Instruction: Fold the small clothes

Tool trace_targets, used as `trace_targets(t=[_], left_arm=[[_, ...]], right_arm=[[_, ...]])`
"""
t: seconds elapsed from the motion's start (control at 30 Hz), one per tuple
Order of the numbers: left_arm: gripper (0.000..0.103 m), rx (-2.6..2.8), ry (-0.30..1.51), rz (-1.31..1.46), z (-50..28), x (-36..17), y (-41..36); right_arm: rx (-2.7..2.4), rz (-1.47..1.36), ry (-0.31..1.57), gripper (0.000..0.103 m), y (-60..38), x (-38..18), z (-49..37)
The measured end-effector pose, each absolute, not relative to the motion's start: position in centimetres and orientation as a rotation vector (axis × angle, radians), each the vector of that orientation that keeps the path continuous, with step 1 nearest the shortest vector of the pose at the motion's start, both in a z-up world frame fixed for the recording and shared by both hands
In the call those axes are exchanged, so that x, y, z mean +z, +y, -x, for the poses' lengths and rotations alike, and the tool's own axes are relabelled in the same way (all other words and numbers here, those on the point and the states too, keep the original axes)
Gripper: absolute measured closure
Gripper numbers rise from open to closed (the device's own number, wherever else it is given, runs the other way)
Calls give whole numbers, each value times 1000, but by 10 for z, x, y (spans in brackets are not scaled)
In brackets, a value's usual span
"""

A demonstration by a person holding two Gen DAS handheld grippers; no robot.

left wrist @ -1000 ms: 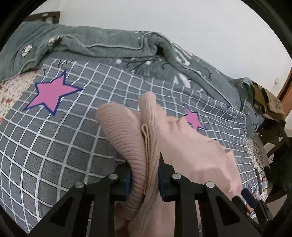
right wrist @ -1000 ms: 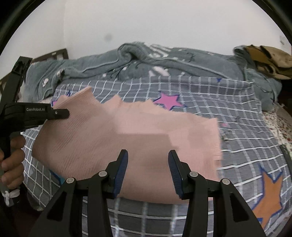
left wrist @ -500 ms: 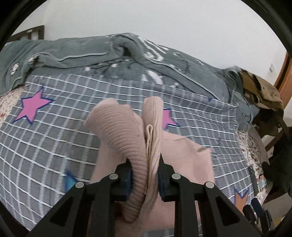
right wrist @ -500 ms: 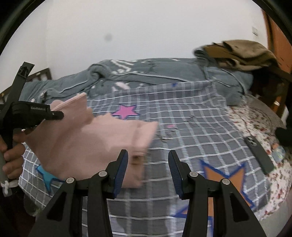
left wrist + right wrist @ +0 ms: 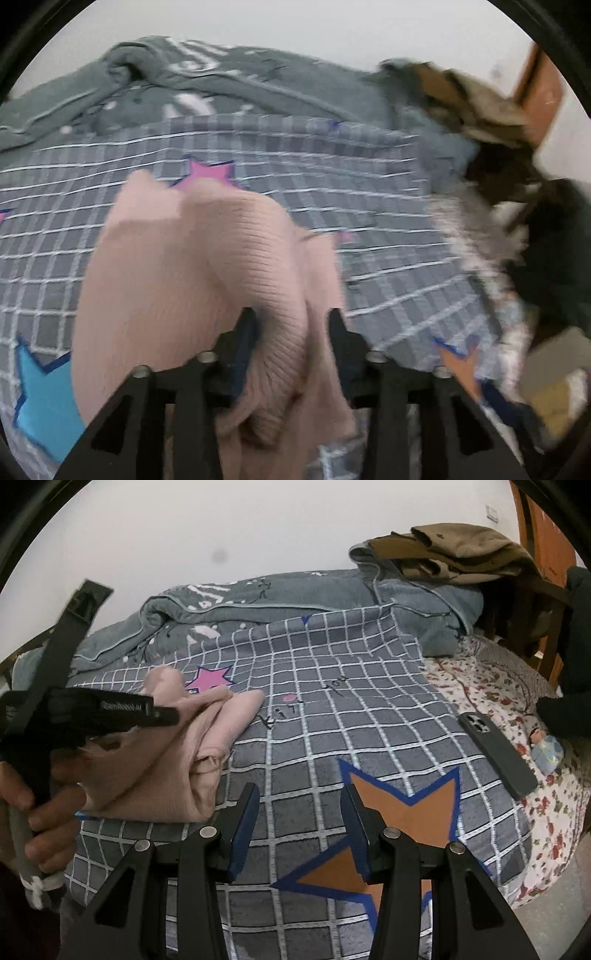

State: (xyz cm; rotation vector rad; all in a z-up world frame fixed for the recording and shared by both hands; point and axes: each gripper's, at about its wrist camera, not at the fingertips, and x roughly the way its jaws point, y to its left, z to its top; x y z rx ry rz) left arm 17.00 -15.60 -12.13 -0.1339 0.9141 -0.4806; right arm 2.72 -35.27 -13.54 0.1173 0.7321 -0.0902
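Note:
A pink ribbed knit garment (image 5: 192, 266) hangs bunched from my left gripper (image 5: 291, 321), whose jaws stand a little apart with a thick fold of the knit between them. The left wrist view is blurred. In the right wrist view the same garment (image 5: 173, 753) droops in a folded heap onto the grey checked blanket (image 5: 332, 709), held up at its left by the left gripper (image 5: 162, 712) in a hand. My right gripper (image 5: 299, 805) is open and empty, above the blanket to the right of the garment.
A rumpled grey quilt (image 5: 258, 598) lies along the bed's far side with brown clothes (image 5: 454, 550) piled on a chair at the right. A dark phone (image 5: 495, 753) and a small doll (image 5: 546, 753) lie on the floral sheet (image 5: 517, 716).
The left gripper swung right with the garment, which went from spread wide to a bunched heap. The right gripper turned right, away from the garment, and stayed open.

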Motion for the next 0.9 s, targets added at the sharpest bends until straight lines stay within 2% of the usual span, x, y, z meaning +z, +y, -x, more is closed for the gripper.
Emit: trace_targets(t=[0.07,0.1,0.27,0.47,0.53,0.63,0.73,0.8,0.83,0.9], left_arm=[[43,-518,893,146,-169,-111,-146],[40,-516,869,148,-167,-106,-139],[40,-399,823,169,-174,-99,-80],[40,-270,835,209,-187,-119,-3],[40,-257,838,215,-185,-124,13],[40,-247,844,227,-184,-131,28],[40,-246,854,244,-182,-137,36],[40,-250,859,253,-181,-142,41],[40,-251,861,254,-181,-144,41],[40,-253,867,255,-181,-148,43]], right_arm=[[-67,-122,732,58,-345,-136,-32],[-51,-126,731,58,-341,-135,-35],[38,-168,702,58,-311,-122,-50],[166,-273,690,53,-275,-113,-72],[196,-308,691,53,-265,-112,-80],[222,-343,699,48,-251,-115,-92],[158,-310,770,48,-238,-131,-110],[87,-271,820,62,-236,-144,-118],[69,-261,831,85,-237,-150,-120],[88,-266,840,91,-243,-154,-119]])
